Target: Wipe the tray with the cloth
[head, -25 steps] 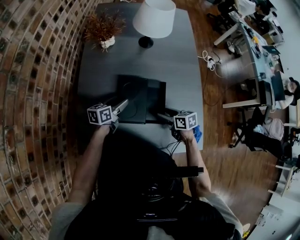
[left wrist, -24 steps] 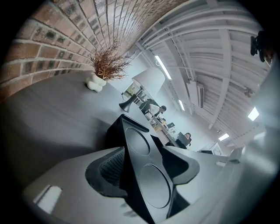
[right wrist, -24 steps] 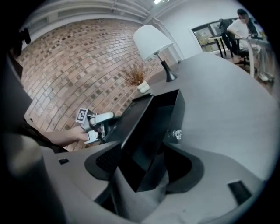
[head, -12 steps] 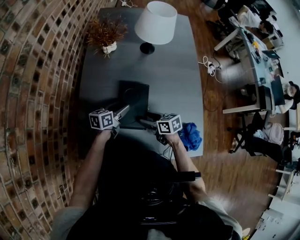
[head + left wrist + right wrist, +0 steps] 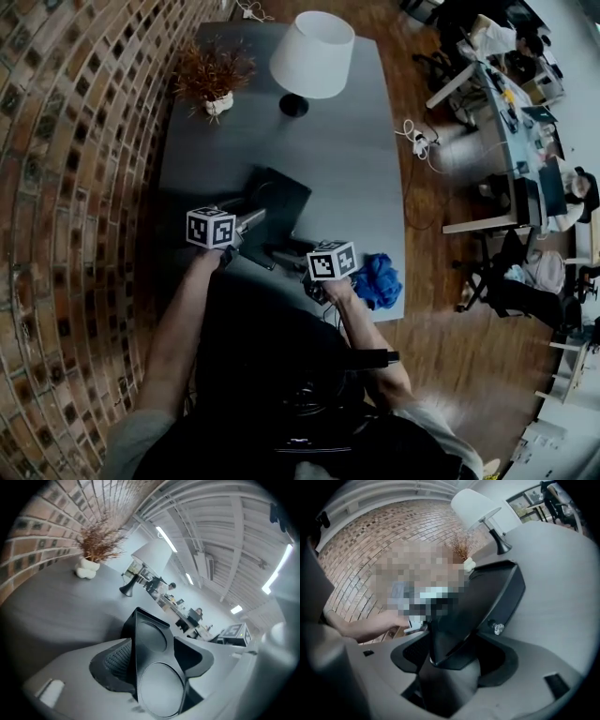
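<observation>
One tray [image 5: 278,201] swung diagonal; left gripper [image 5: 251,220] and right gripper [image 5: 287,256] both clamp it; one cloth [image 5: 380,279] nearby.

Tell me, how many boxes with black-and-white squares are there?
2. The left box sits on the left gripper, which grips the black tray. The right box sits on the right gripper, beside the blue cloth. None seems hidden.
</observation>
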